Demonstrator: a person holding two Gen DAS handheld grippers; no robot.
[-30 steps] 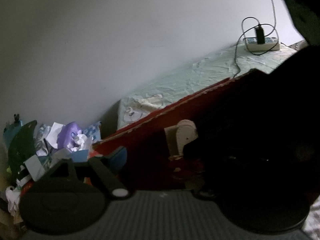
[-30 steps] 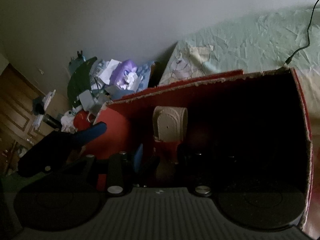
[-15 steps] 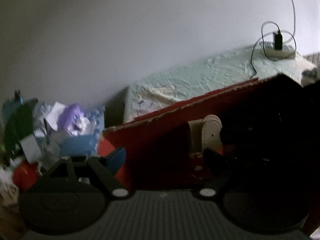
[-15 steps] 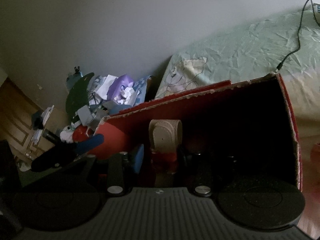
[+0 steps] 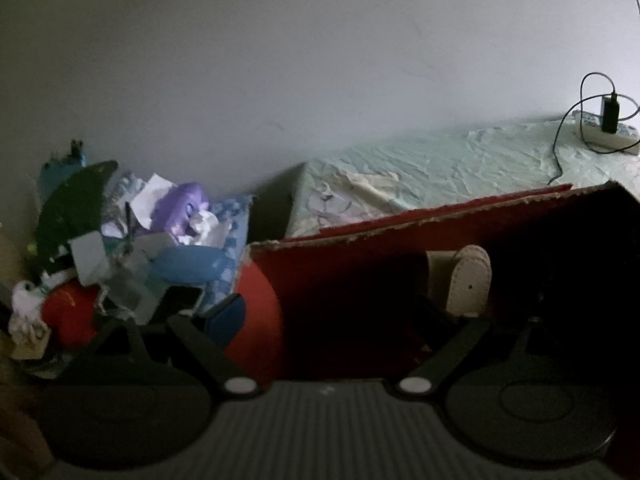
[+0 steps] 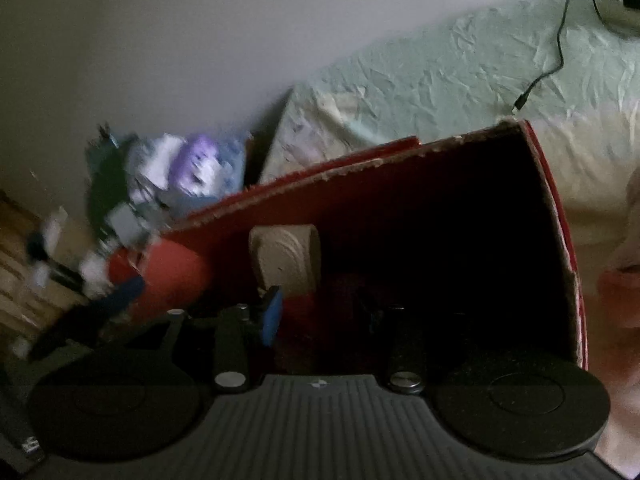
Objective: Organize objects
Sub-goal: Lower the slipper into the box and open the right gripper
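A red cardboard box (image 5: 340, 264) (image 6: 360, 184) lies open toward me, its inside very dark. A beige-soled shoe (image 5: 470, 280) (image 6: 284, 256) stands upright in it, near the left wall. My right gripper (image 6: 324, 312) reaches into the box with its fingers drawn in around the shoe's red lower part; the blue left pad (image 6: 272, 312) sits against it, the other finger is lost in shadow. My left gripper (image 5: 324, 316) is spread wide at the box mouth, holding nothing. Its blue left pad (image 5: 226, 316) lies outside the box's left corner.
Behind the box runs a bed with a pale green sheet (image 5: 440, 164) (image 6: 440, 80), with a power strip and charger (image 5: 608, 132) at its far end. A pile of paper, cloth and toys (image 5: 160, 232) (image 6: 180, 168) fills the left. A plain wall stands behind.
The left view has levelled out, and the dark bulk that covered its right side is gone. The right view has tilted and shifted. The shoe stays between the right fingers.
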